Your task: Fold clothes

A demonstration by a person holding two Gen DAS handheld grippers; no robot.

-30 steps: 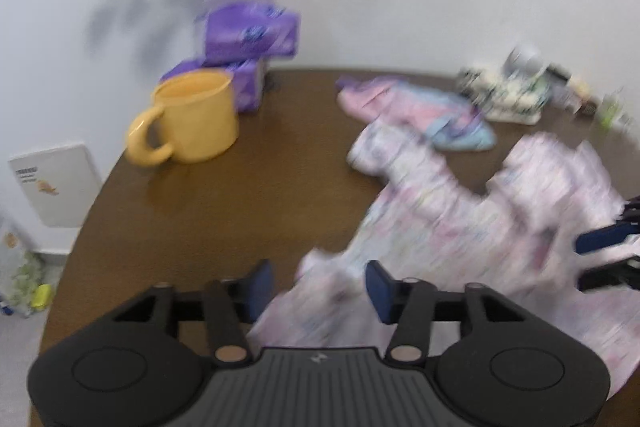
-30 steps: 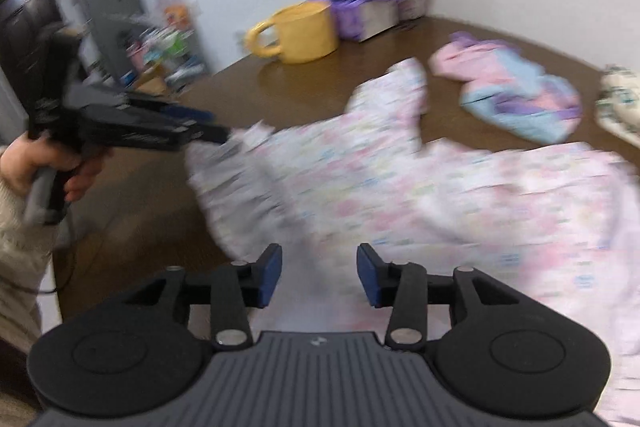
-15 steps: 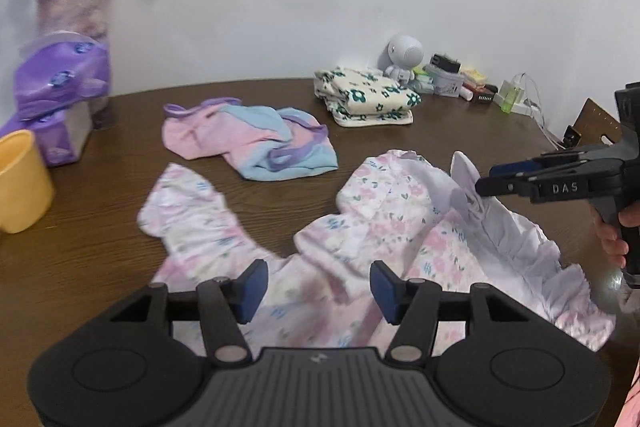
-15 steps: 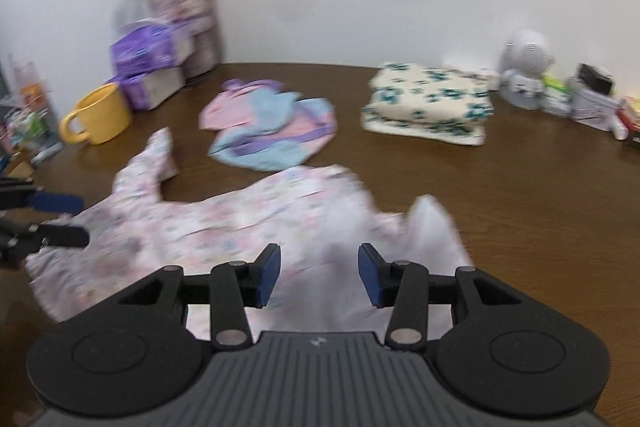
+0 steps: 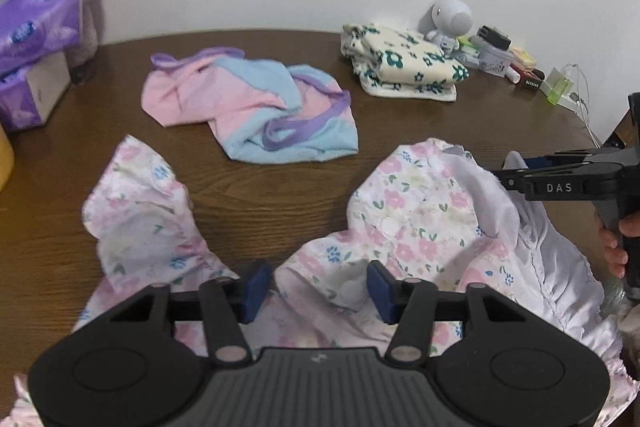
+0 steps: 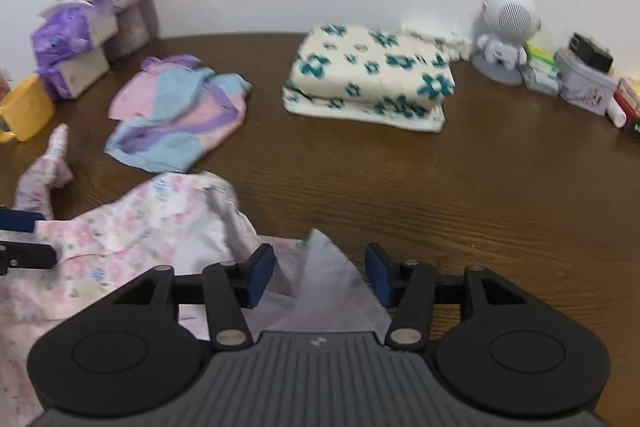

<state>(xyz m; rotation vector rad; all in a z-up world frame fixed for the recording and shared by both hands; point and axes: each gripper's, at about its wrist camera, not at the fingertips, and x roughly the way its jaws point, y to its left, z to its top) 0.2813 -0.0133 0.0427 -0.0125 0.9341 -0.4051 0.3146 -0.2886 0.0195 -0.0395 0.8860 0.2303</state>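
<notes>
Left wrist view: your left gripper [image 5: 316,285] is closing, floral garment [image 5: 416,227] bunched between its pads but not yet pinched, so it is still released. The garment is lying crumpled at the near edge of the table [image 5: 280,195]. Be gathering one layer only, near the seam.

Right wrist view: your right gripper [image 6: 320,277] is opening, a white lining corner between unclamped pads. Be centring that corner before clenching, and keeping clear of the folded cream stack [image 6: 372,79] far behind.
</notes>
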